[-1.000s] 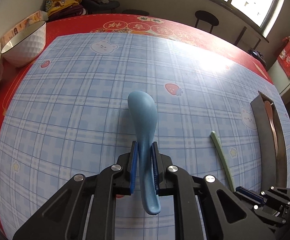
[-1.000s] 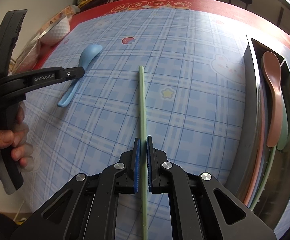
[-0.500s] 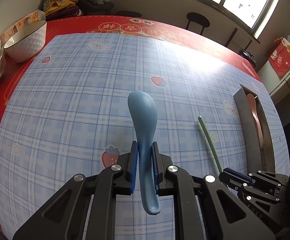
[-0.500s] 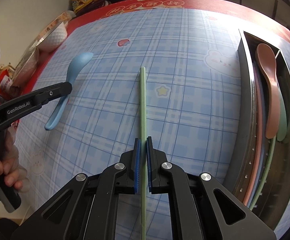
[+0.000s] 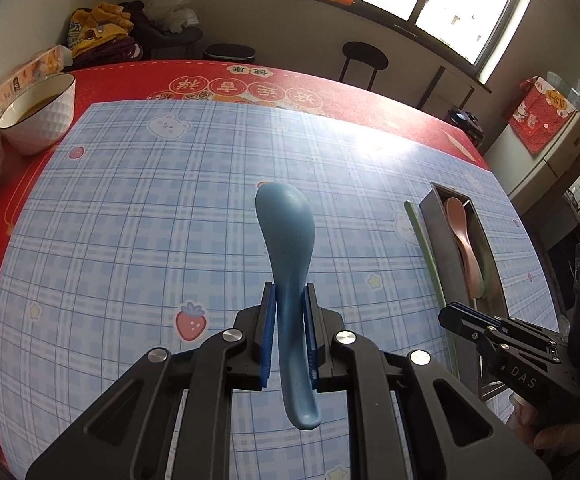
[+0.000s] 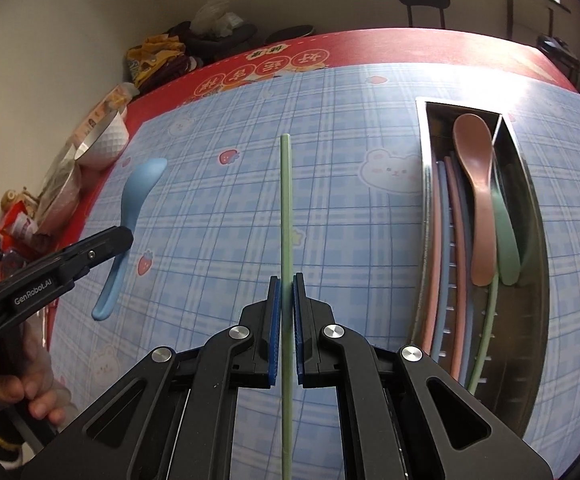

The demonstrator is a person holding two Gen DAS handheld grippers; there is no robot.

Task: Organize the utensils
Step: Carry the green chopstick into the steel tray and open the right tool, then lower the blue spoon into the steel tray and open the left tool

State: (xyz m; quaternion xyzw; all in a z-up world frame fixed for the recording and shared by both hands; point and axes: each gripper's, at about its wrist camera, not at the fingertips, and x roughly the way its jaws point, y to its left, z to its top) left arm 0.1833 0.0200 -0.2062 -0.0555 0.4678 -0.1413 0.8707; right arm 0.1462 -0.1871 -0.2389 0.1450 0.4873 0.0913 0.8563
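A blue spoon [image 5: 285,280] is clamped by its handle in the left gripper [image 5: 289,336] and a green chopstick [image 6: 285,240] in the right gripper [image 6: 285,328] – both held above the tablecloth [image 6: 217,208], likely for carrying to the metal tray [image 6: 538,280] at the right.

Lettering you could read on your two grippers

Your left gripper [image 6: 127,236] bore "GenRobot.AI" on its finger; your right gripper [image 5: 456,314] showed "DAS" on its side.

The green chopstick [image 6: 285,208] runs off the right wrist view's lower edge.
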